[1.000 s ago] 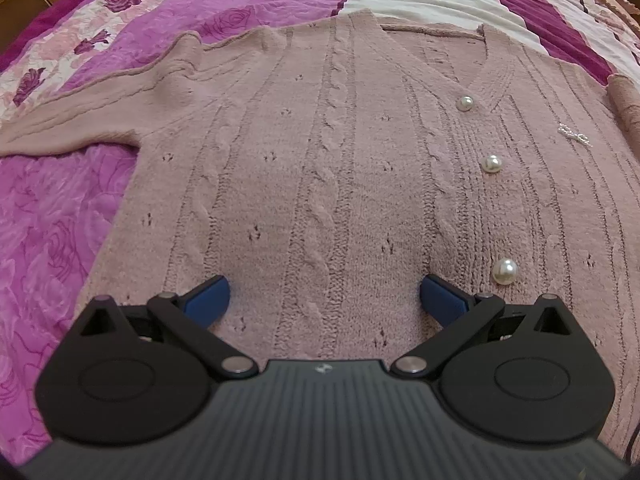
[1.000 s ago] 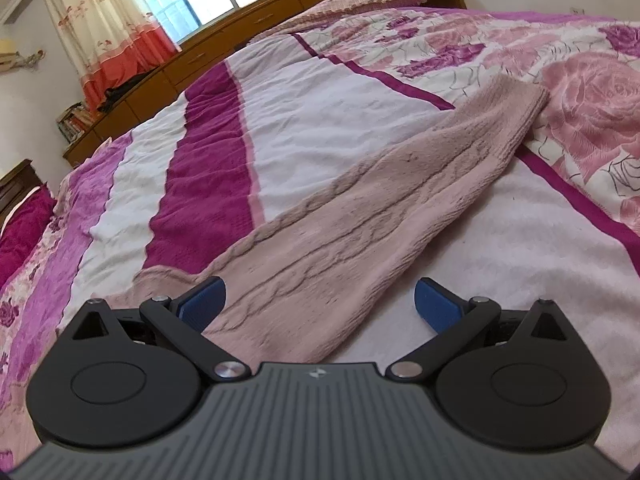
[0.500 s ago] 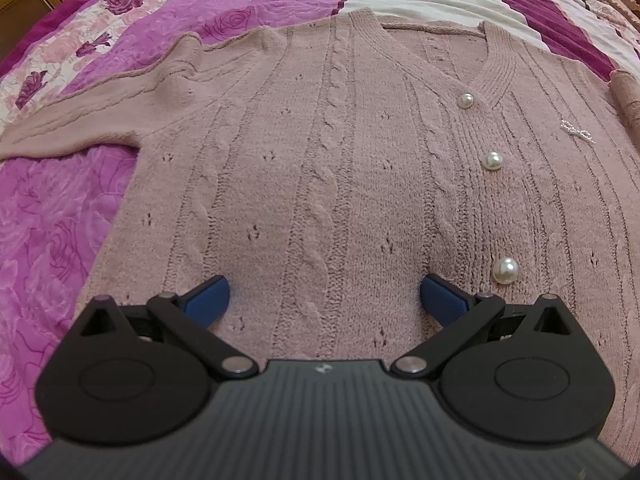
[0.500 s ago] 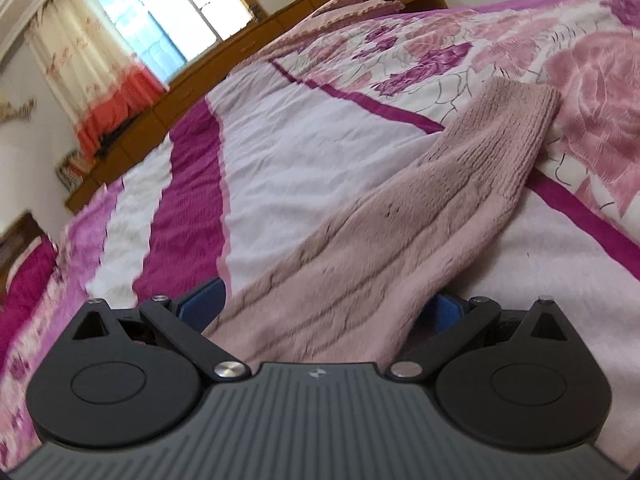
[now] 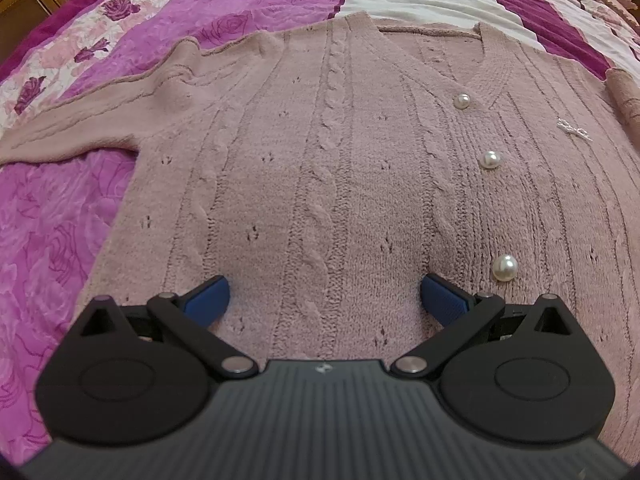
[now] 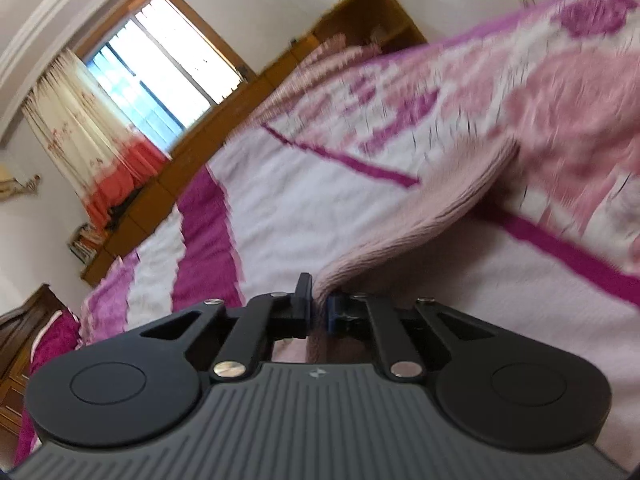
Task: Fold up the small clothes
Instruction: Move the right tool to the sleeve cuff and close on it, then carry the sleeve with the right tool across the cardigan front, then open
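Jaws of the right gripper (image 6: 318, 306) stand nearly closed, pinching the near end of the cardigan's sleeve (image 6: 432, 216); jaws of the left gripper (image 5: 324, 294) stand wide apart with nothing between them, poised low over the lower front of the pink cable-knit cardigan (image 5: 340, 168).

Right wrist view — the sleeve runs forward and to the right from the pinch, its long axis slanting up and away across the striped floral bedspread (image 6: 304, 208), with the far cuff end well ahead of the fingertips. The frame is tilted and motion-blurred, so how much of the sleeve is off the bed cannot be told.

Left wrist view — the cardigan body lies flat, front up, straight ahead of the open jaws, its long axis pointing away toward the V-neck. Three pearl buttons (image 5: 490, 159) line up ahead and to the right of the right fingertip; the other sleeve (image 5: 84, 128) stretches off to the left, well apart from the jaws.

Judgement — the step in hand appears to be the first sleeve fold. The coming move turns on carrying the pinched sleeve across its own axis, over the body; the right gripper is the one engaged, and the left could pin the knit.
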A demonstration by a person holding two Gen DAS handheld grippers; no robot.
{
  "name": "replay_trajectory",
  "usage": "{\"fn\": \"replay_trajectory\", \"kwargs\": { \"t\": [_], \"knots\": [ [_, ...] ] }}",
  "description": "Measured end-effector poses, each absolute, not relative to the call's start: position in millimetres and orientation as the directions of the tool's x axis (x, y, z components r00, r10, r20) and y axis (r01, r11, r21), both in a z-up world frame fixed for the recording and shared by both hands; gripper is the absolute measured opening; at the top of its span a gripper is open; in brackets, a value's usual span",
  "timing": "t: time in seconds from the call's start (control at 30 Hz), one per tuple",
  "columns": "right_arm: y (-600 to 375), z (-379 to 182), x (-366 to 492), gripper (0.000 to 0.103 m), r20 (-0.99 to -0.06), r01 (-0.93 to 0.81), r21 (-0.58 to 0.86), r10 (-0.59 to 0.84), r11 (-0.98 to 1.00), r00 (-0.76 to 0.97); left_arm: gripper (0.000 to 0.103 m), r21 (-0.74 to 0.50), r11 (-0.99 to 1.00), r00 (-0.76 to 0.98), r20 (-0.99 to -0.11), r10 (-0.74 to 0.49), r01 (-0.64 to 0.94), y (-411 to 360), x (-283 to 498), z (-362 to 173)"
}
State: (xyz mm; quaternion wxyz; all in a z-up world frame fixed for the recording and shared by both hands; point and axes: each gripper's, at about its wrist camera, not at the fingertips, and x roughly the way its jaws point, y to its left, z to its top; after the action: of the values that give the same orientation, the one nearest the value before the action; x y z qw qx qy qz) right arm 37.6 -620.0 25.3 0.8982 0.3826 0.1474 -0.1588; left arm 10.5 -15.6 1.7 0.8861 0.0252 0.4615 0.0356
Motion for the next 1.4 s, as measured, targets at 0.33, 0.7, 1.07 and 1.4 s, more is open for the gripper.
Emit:
{"fn": "replay_trajectory", "kwargs": {
  "t": [0.33,0.7,1.07,1.4],
  "knots": [
    [-586.9,89.0,-25.6,0.007,-0.215,0.286,0.584,-0.195,0.759,0.957,0.103,0.065,0.998,0.571,-0.818,0.068,-0.026,-12.2,9.6,6.5],
    [-505.5,136.8,-42.7,0.007,-0.140,0.161,0.496,-0.104,0.853,0.985,0.103,0.052,0.998,0.614,-0.787,0.057,-0.025,6.7,1.3,29.9],
    [-410.1,159.0,-18.6,0.007,-0.132,0.055,0.501,0.014,0.864,0.991,0.103,0.032,0.996,0.648,-0.757,0.080,-0.086,41.2,-3.0,48.5],
    [-314.6,161.9,9.1,0.007,-0.159,-0.011,0.477,0.099,0.879,0.982,0.103,0.033,0.990,0.667,-0.736,0.118,-0.138,73.6,5.0,62.2]
  ]
}}
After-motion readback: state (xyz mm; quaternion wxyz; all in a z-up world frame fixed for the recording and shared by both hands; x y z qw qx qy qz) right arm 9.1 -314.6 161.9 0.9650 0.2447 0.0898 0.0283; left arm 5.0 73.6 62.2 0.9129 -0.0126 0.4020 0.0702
